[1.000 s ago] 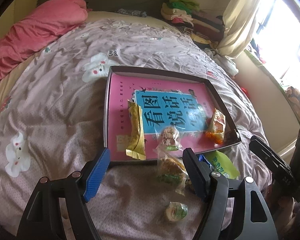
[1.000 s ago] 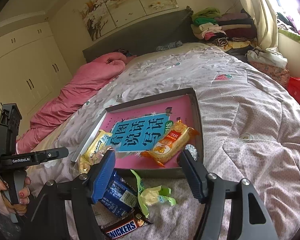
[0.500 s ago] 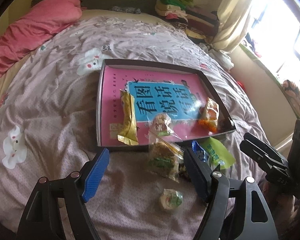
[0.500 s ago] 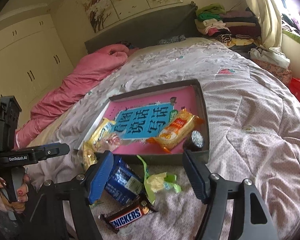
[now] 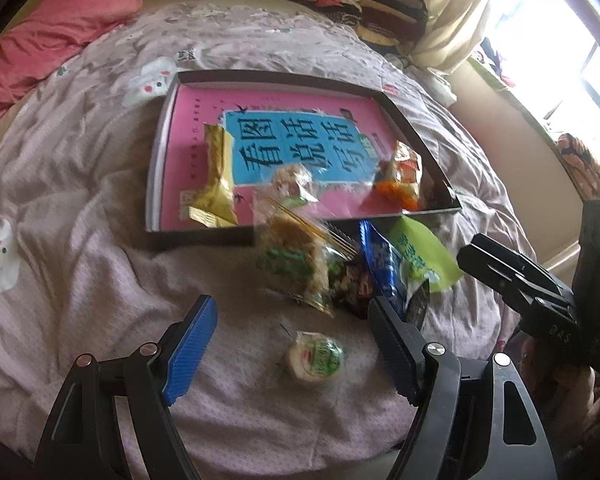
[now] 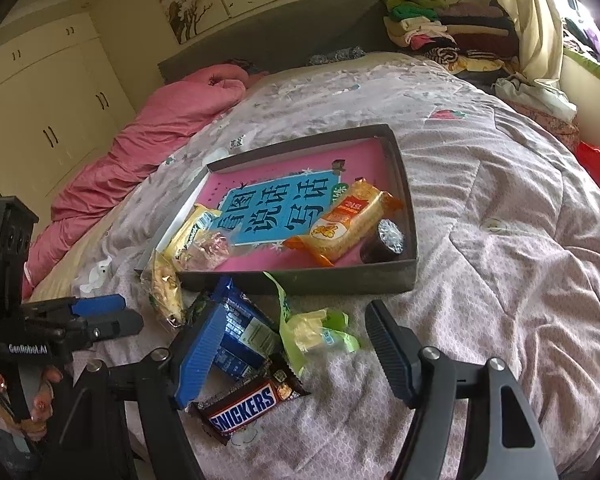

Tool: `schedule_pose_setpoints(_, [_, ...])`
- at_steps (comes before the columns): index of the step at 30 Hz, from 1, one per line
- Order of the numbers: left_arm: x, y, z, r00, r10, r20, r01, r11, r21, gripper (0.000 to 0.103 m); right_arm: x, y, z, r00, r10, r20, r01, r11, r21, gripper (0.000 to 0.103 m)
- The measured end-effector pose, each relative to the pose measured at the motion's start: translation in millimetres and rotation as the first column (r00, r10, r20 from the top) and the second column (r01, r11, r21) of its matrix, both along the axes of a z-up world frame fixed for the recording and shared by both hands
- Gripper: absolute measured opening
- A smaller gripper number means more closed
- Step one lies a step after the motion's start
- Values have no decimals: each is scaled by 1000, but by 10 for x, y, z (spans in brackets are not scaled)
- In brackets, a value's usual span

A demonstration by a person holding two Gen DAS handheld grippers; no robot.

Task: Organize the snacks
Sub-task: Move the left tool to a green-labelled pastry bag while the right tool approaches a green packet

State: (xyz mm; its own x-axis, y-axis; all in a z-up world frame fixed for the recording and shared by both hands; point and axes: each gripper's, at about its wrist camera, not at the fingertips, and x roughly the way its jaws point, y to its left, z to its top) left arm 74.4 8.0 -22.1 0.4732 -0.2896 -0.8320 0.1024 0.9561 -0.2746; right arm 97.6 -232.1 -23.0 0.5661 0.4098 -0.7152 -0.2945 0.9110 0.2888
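A dark shallow tray (image 5: 260, 76) with a pink and blue book inside lies on the bed. It holds a yellow packet (image 5: 216, 184), a clear-wrapped pastry (image 5: 292, 180), an orange packet (image 6: 348, 220) and a foil-lidded cup (image 6: 384, 240). In front of the tray lie a clear pastry bag (image 5: 296, 264), a blue packet (image 6: 240, 332), a green wrapper (image 6: 312, 328) and a Snickers bar (image 6: 248, 400). My left gripper (image 5: 290, 300) is open above a round green-and-white snack (image 5: 316, 356). My right gripper (image 6: 294, 308) is open over the blue packet and green wrapper, holding nothing.
The pale patterned quilt (image 6: 500, 280) is soft and wrinkled. A pink duvet (image 6: 152, 140) is bunched at the far left, folded clothes (image 6: 432, 28) are piled by the headboard, and a curtain and window stand at the right. A hand (image 6: 4, 400) holds the left tool.
The left gripper has dropped and drawn back toward the near bed edge, so the round snack now lies between its fingers. The right gripper tipped down, bringing the Snickers bar fully into view, and its jaws widened slightly.
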Motion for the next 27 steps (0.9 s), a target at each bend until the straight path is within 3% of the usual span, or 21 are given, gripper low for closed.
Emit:
schedule_pose_setpoints(19, [19, -51, -143, 1000, -5, -13, 5, 1000, -17, 79, 162, 63, -361, 991, -1, -134, -9, 997, -77, 72])
schedule_pose_setpoints(27, [98, 29, -155, 1000, 20, -11, -21, 999, -35, 79, 220, 130, -446, 992, 13, -122, -30, 990, -138, 69])
